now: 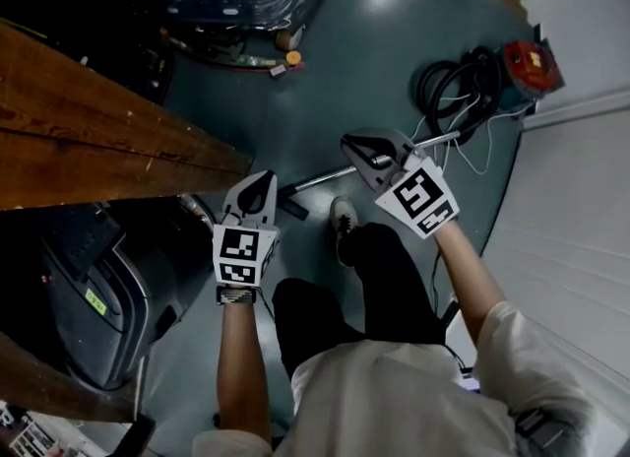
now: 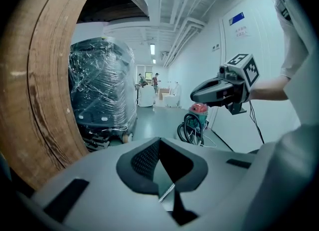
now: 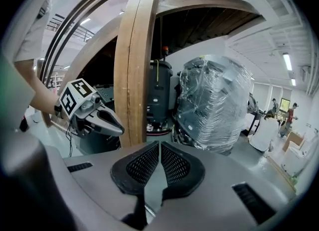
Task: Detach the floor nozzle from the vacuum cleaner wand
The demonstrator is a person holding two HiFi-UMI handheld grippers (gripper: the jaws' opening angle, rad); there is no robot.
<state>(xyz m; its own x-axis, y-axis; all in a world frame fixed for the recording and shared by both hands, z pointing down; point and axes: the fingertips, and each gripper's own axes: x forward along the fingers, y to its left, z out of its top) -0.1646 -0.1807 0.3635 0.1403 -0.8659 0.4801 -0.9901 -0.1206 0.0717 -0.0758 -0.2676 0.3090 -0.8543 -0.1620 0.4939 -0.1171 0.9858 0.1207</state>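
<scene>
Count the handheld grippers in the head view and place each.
2. The left gripper is beside the wooden surface; the right gripper is over the metal wand. None appears hidden.

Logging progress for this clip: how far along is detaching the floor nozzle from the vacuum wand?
Done: nothing that shows. The wand lies on the floor, and its dark nozzle end by the shoe looks attached.
In hand: nothing. The left gripper and right gripper are both shut and empty, held near the wand without touching it.
Left: grip the wand and nozzle, then pull them apart.
</scene>
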